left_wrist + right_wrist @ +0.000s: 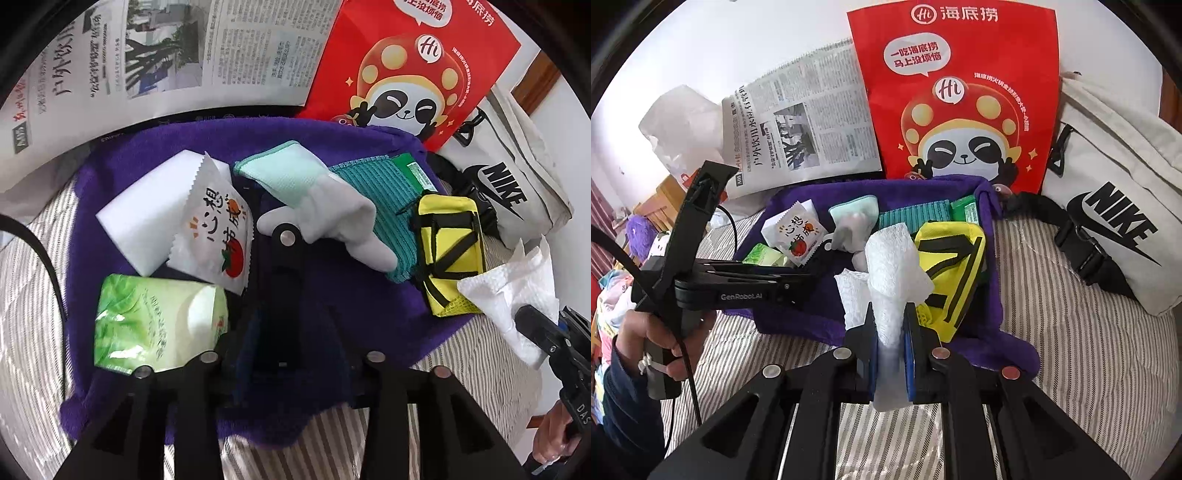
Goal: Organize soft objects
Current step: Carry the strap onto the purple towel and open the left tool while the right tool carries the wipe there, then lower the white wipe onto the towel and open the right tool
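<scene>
Soft objects, assorted, gathered on a purple towel [993,295] spread over a striped bedcover [1089,332].

Item in hand: white paper towel [890,258], crumpled, standing up out of the right gripper [891,354], whose blue-padded fingers are nearly closed and pinch its lower end. It is held over the near edge of the towel, just beside the yellow pouch [955,266]; judged to be on its way to a place among the rest.

Laid on the towel, left to right:
- green tissue pack [159,325], near left
- white sponge block [147,206], with a printed sachet [214,236] leaning on it
- mint cloth [284,173], far centre
- white glove [332,218], lying partly over the teal ribbed cloth [373,192]
- yellow pouch with black straps, at the right edge

Left gripper [284,280]: held low over the middle of the towel, near the glove. Its fingers appear close together with nothing between them, though the dark fingers merge with the shadow, so I cannot tell for certain.

Surroundings, far side: newspaper [805,136], red panda bag [960,92], and a white Nike bag [1115,206] at far right. None lies on the towel, apparently a backdrop rather than part of the lot.
</scene>
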A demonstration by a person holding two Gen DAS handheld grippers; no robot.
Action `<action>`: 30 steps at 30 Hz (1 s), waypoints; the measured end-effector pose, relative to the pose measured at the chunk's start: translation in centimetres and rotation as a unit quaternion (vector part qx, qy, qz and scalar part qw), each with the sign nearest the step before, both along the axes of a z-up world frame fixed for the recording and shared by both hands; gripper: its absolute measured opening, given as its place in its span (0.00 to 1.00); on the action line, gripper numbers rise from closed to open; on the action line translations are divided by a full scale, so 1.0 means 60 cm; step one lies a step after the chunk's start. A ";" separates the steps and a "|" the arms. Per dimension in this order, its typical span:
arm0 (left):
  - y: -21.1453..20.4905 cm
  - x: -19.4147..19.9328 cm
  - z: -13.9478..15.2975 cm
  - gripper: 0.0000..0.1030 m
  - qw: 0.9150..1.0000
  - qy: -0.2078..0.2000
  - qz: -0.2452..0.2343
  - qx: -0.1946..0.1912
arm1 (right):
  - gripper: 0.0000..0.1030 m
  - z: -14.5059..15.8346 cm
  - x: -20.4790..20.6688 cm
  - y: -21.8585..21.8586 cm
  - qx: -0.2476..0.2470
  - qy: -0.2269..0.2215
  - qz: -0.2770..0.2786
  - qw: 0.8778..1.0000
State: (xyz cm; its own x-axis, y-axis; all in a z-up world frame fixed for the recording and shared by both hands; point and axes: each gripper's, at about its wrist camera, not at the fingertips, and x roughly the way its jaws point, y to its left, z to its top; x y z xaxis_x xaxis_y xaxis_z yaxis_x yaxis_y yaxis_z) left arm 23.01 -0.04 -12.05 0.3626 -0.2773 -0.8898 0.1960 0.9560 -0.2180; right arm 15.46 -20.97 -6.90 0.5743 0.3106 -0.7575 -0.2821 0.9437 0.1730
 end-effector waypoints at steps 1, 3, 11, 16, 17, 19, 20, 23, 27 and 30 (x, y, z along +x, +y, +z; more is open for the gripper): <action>0.001 -0.002 0.004 0.38 1.000 -0.003 0.002 0.003 | 0.12 0.001 -0.003 -0.001 0.000 0.000 0.001 1.000; 0.005 -0.013 0.016 0.38 1.000 -0.010 0.004 0.009 | 0.12 0.003 -0.007 -0.001 0.000 0.000 0.002 1.000; 0.055 -0.059 0.073 0.47 0.998 -0.048 0.036 0.018 | 0.12 -0.002 0.012 0.032 -0.005 0.007 0.026 1.000; 0.099 -0.071 0.085 0.47 0.996 -0.056 0.060 0.014 | 0.12 -0.019 0.046 0.086 -0.014 0.016 0.060 0.998; 0.110 -0.072 0.085 0.47 0.996 -0.056 0.065 0.013 | 0.12 -0.024 0.053 0.095 -0.019 0.020 0.062 0.998; 0.121 -0.072 0.083 0.47 0.996 -0.056 0.071 0.013 | 0.12 -0.039 0.071 0.115 -0.031 0.031 0.070 0.997; 0.132 -0.073 0.081 0.47 0.995 -0.056 0.076 0.012 | 0.12 -0.046 0.079 0.123 -0.036 0.036 0.073 0.996; 0.150 -0.073 0.076 0.47 0.994 -0.056 0.089 0.008 | 0.12 -0.066 0.099 0.143 -0.049 0.049 0.079 0.995; 0.169 -0.072 0.065 0.47 0.994 -0.053 0.100 -0.006 | 0.12 -0.093 0.115 0.163 -0.067 0.066 0.084 0.992; 0.172 -0.076 0.058 0.48 0.994 -0.050 0.095 -0.010 | 0.12 -0.111 0.124 0.169 -0.082 0.074 0.083 0.990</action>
